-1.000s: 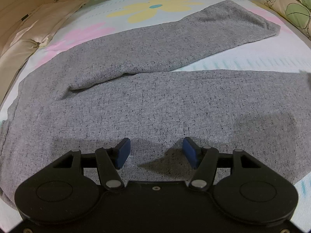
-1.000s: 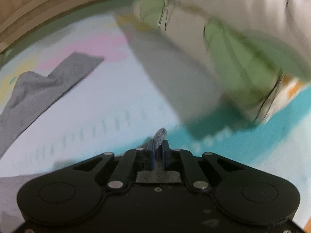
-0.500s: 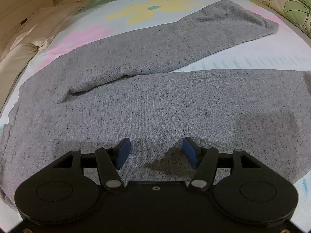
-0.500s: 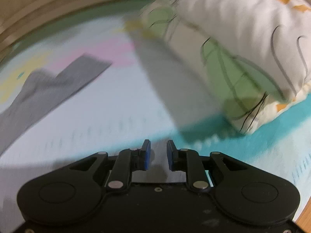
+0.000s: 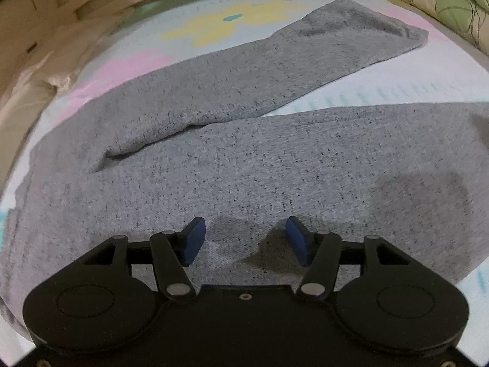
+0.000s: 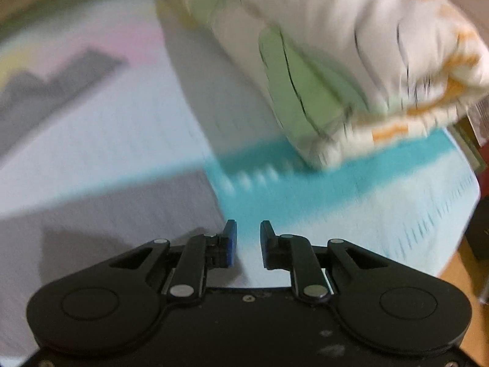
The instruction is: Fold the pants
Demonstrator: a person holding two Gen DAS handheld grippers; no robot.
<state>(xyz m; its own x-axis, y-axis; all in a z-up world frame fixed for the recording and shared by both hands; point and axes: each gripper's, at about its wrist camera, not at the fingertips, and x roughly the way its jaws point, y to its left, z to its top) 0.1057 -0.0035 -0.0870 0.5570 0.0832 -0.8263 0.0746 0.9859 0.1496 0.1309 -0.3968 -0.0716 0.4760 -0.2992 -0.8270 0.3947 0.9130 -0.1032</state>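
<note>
Grey pants [image 5: 250, 165] lie flat on the sheet [image 5: 397, 85], spread ahead of the left gripper [image 5: 244, 241] and under it; one leg runs off to the upper right of that gripper, the other crosses right in front of it, the two parting in a V toward the right. Left gripper hangs over the near leg, jaws wide apart, blue pads [image 5: 192, 241] clear of the cloth, nothing between them. Right gripper [image 6: 247, 241]: jaws have just been opening, now part-way apart and released, nothing gripped; only sheet shows in the gap. In the right wrist view, which is blurred, the pants [image 6: 107, 214] show as a grey edge just left of the right gripper, with a second grey piece far off to its upper left. Sheet is pale with yellow and pink flowers and a teal band. A quilt [image 6: 351, 61], white with green leaves, sits ahead and right of the right gripper.
</note>
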